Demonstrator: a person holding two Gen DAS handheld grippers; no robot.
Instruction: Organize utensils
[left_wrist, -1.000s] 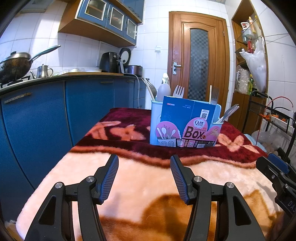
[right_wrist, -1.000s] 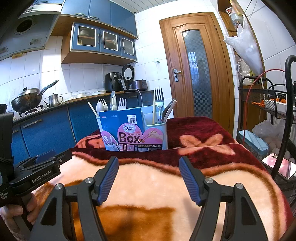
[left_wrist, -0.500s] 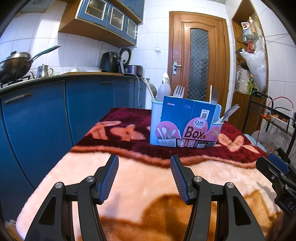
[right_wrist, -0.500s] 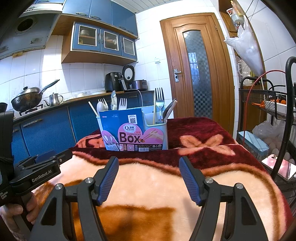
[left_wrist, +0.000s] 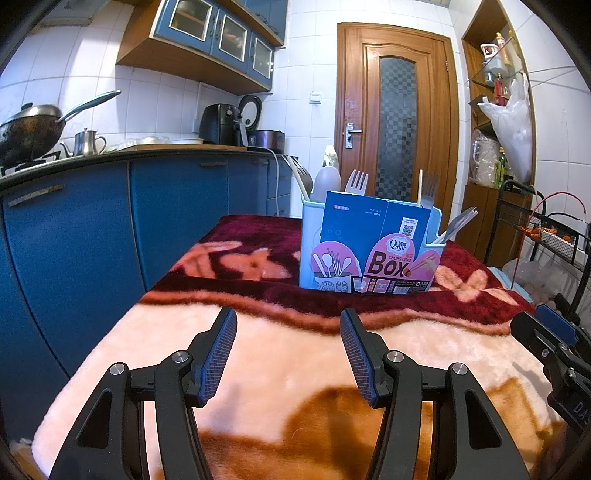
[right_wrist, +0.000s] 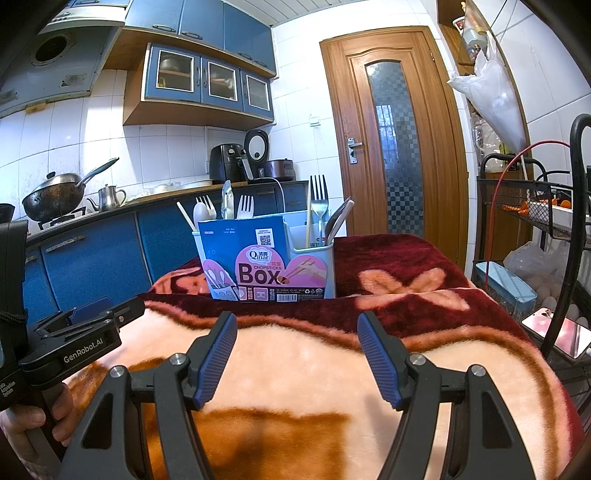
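left tongs (left_wrist: 288, 350): mine, released, nothing btwn
right tongs (right_wrist: 297, 352): released too
risk: tall caddy (right_wrist: 273, 262) tips on soft blanket (right_wrist: 295, 369) if i yank a fork (right_wrist: 319, 195)

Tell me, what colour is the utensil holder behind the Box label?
Light blue. The utensil holder shows best in the right wrist view.

Bright, sharp views (edges fisheye-bent, corners black), soft shadows on blanket (left_wrist: 295, 369).

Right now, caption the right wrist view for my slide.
Open right gripper faces a light blue utensil holder on a blanket-covered table.
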